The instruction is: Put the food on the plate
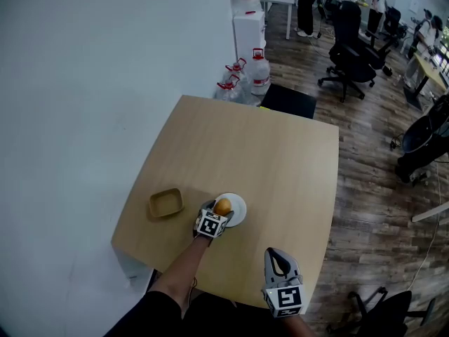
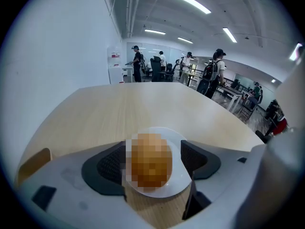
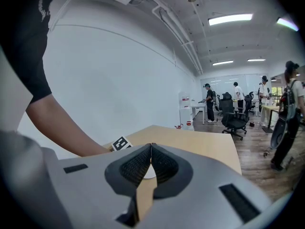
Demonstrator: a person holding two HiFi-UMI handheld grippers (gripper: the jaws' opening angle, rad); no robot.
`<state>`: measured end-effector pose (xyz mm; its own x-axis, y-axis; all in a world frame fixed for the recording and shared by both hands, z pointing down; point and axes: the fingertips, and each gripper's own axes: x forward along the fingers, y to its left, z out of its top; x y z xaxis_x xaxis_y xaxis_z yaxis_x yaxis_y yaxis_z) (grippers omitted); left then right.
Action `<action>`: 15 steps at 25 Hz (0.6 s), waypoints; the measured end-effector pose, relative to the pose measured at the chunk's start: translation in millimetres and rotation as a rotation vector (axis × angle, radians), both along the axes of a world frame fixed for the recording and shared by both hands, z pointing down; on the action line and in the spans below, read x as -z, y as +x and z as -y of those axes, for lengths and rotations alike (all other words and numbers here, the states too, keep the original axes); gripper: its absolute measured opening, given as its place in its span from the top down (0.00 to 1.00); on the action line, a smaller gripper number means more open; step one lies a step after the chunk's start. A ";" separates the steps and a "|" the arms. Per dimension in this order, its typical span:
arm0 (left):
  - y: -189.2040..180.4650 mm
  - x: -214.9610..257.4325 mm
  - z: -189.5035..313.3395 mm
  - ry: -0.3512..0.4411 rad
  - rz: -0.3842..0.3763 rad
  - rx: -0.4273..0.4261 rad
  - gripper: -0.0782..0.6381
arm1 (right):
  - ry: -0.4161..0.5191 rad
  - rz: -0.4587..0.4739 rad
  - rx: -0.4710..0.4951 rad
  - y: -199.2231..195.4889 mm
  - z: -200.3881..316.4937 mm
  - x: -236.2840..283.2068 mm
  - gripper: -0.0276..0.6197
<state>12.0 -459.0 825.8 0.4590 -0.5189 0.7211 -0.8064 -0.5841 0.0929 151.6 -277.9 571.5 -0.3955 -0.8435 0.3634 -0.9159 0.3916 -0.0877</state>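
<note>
A round golden-brown piece of food [image 1: 222,206] [image 2: 151,163] rests on a small white plate [image 1: 237,203] [image 2: 183,138] near the front of the wooden table [image 1: 266,153]. My left gripper [image 1: 219,212] [image 2: 153,160] stands around the food, open; the left pad is at the food's side and a strip of plate shows between the food and the right pad. My right gripper [image 1: 276,253] [image 3: 151,149] hovers over the table's front edge to the right, shut with its pads pressed together and nothing between them.
A shallow brown tray [image 1: 165,203] [image 2: 29,164] lies left of the plate. Water jugs [image 1: 258,72] and a black seat [image 1: 288,100] stand beyond the table's far edge. A white wall runs along the left. Office chairs [image 1: 354,55] and people are at the back right.
</note>
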 end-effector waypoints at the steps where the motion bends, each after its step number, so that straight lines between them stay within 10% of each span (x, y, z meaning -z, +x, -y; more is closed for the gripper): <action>1: -0.1 4.7 -1.3 0.007 -0.011 0.007 0.43 | 0.004 0.000 -0.008 1.0 -1.3 1.6 0.86; 15: 7.8 141.1 -79.2 0.258 -0.206 -0.078 0.43 | 0.032 -0.024 -0.146 4.8 -64.8 22.4 0.86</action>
<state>19.7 -379.8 684.6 0.6269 -0.6296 0.4590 -0.7379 -0.6689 0.0903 156.4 -213.1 549.1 -0.2593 -0.9027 0.3435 -0.9650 0.2564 -0.0547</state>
